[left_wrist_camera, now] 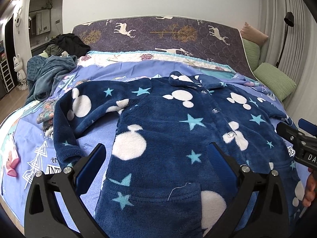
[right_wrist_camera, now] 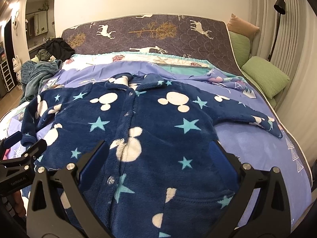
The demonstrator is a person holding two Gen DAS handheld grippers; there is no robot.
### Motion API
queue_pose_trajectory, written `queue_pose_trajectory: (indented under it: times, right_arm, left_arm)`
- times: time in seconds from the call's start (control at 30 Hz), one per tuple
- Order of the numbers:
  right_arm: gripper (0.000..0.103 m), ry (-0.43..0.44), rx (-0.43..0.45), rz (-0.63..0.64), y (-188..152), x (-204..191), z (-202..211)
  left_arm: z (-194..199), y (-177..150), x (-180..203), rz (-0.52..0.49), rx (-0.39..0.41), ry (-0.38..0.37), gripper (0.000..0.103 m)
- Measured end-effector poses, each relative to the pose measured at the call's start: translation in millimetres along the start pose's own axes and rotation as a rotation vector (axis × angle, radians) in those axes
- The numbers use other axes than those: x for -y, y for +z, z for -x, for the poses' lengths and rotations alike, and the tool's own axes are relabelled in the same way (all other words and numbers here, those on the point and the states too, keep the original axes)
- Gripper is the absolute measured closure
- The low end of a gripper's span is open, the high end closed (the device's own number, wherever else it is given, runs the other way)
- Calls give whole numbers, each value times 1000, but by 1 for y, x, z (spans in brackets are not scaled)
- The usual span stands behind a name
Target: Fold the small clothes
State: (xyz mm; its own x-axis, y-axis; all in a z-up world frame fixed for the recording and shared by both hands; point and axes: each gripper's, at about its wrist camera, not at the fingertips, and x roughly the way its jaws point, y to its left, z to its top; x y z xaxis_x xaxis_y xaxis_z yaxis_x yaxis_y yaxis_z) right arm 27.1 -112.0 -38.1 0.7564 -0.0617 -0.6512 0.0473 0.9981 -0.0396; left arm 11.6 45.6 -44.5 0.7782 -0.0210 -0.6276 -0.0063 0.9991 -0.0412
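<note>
A small navy fleece pyjama top [left_wrist_camera: 168,119] [right_wrist_camera: 150,123] with white mouse heads and teal stars lies face up on the bed, buttoned, collar toward the headboard. Its left sleeve [left_wrist_camera: 79,107] bends down over the sheet. Its right sleeve [right_wrist_camera: 247,117] stretches toward the bed's right edge. My left gripper [left_wrist_camera: 156,154] hovers open over the lower left half of the top, nothing between its blue pads. My right gripper [right_wrist_camera: 158,150] is open above the lower right half. Each gripper shows at the edge of the other's view [left_wrist_camera: 297,138] [right_wrist_camera: 21,146].
The purple printed sheet [left_wrist_camera: 25,148] [right_wrist_camera: 257,152] covers the bed. A pile of blue-grey and black clothes [left_wrist_camera: 51,67] [right_wrist_camera: 43,59] sits at the far left. Green pillows [left_wrist_camera: 275,81] [right_wrist_camera: 265,75] and a floor lamp [right_wrist_camera: 277,19] stand at the right. A person's hand [left_wrist_camera: 311,186] holds the right gripper.
</note>
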Motion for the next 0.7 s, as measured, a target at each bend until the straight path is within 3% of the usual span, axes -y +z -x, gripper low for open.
queue_pose_trajectory:
  times: [0.17,0.3,0.47,0.57,0.7]
  right_arm:
    - [2,63,-5,-51,0,5,-4]
    - [2,105,-8,-61,-6,7,-13]
    - [2,137,-131,-88,-10,15,-38]
    - [2,106,-161,-99,-11,20,-47]
    - [2,132,-206,-94,-15,22,-56]
  left_arm:
    - [-2,0,-9,28,15,-7,1]
    - [-16,-5,-33,124,-31,-33,1]
    - [-34,-18,-74,283,-98,-68,1]
    - [-29,-20,-101,345,-71,-20,5]
    - [-23,-26,-139,356,-57,146,5]
